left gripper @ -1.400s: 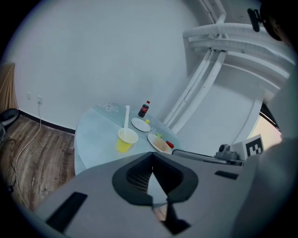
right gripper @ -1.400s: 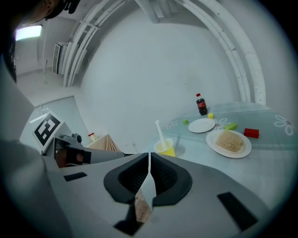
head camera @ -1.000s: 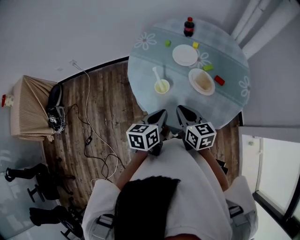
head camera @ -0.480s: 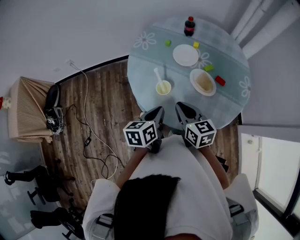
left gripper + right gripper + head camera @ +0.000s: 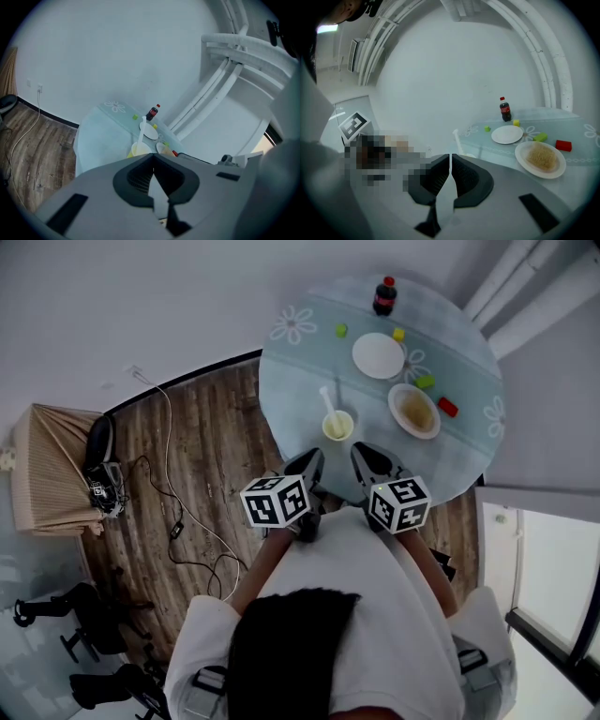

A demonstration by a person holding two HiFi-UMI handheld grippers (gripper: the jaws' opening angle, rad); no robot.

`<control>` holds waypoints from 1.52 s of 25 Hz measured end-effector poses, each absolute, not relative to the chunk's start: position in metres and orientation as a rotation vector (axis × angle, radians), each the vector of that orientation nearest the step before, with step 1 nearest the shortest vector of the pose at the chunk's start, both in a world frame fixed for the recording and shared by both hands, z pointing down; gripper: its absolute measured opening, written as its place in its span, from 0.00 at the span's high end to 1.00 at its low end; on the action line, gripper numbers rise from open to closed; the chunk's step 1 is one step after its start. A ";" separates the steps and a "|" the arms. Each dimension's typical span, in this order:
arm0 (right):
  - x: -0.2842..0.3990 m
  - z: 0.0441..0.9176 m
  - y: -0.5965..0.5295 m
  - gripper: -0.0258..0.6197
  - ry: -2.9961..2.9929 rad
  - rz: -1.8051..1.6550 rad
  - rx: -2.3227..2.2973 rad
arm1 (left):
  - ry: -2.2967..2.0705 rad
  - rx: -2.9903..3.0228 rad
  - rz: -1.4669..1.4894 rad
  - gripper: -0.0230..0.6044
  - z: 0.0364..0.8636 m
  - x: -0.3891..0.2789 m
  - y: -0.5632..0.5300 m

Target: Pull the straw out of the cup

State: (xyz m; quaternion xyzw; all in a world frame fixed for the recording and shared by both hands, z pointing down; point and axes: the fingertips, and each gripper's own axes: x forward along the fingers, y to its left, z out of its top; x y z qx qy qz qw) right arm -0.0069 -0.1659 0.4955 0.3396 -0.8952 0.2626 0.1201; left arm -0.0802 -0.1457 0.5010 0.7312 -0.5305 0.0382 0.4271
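Fingers [image 5: 136,176] of the left gripper [image 5: 152,159] are pressed together with nothing between them, and the right gripper [image 5: 449,158] has its fingers [image 5: 468,180] closed and empty as well. The person holds both side by side over the near edge of the round table [image 5: 300,371], clear of everything on it. The yellow cup [image 5: 337,425] stands just beyond them, close to that near edge, with the white straw [image 5: 328,399] in it, leaning toward the table's left edge. Further in sits a white plate [image 5: 378,354], and a bowl of noodles [image 5: 413,410] lies toward the right edge with a red block [image 5: 447,407] beside it. A cola bottle [image 5: 383,294] stands upright at the far edge.
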 end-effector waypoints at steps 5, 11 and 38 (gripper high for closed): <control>-0.018 0.496 -0.178 0.90 -2.585 0.762 1.055 | -1.243 1.839 0.108 0.95 0.504 -0.090 -0.160; -0.031 0.499 -0.189 0.90 -2.538 0.771 1.108 | -1.178 1.829 0.125 0.95 0.511 -0.109 -0.173; -0.076 0.518 -0.244 0.72 -2.377 0.605 1.091 | -1.136 1.853 0.078 0.95 0.516 -0.163 -0.218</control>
